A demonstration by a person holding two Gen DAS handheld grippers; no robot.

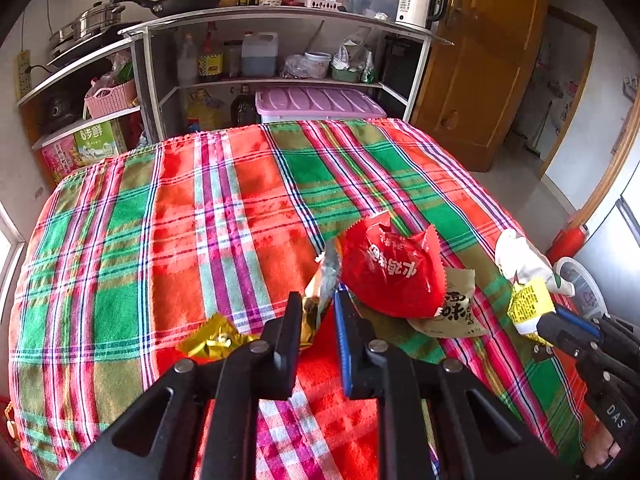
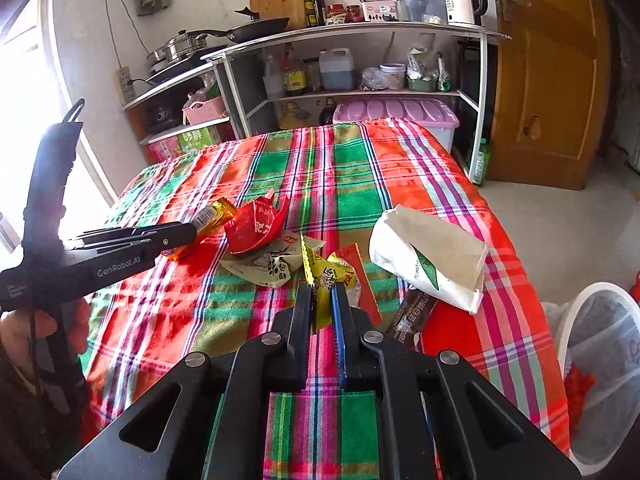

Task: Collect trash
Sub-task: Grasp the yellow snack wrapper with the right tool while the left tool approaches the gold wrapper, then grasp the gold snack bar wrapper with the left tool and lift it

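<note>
**Both claws loaded, bin run next**

So here's where I'm at with the trash pickup. My left claw (image 1: 318, 308) is clenched on a crinkly gold-and-silver foil snack wrapper (image 1: 320, 280), pinched by its lower end so the rest sticks up above the fingertips. My right claw (image 2: 322, 300) is clamped tight on a small yellow printed plastic sachet (image 2: 320, 280). Both pieces look like they're barely off the red-and-green plaid tablecloth (image 1: 160, 220), if at all, hard to say.

Still lying on the cloth: a puffy red plastic snack bag (image 1: 390, 272), a flat beige paper wrapper with black lettering (image 1: 460, 312) half under it, a crumpled white paper bag with a green leaf print (image 2: 428, 256), a dark brown bar wrapper (image 2: 412, 312) poking out beside that, and a thin red strip (image 2: 366, 280) near my right fingertips.

The round white bin with a clear liner (image 2: 600, 360) sits on the floor just off the table's right edge. I reckon I'm at the grab-done stage, so next up is lifting both and swinging over to the bin. Right claw is closer; left has to cross the pile without dragging the red bag along.
</note>
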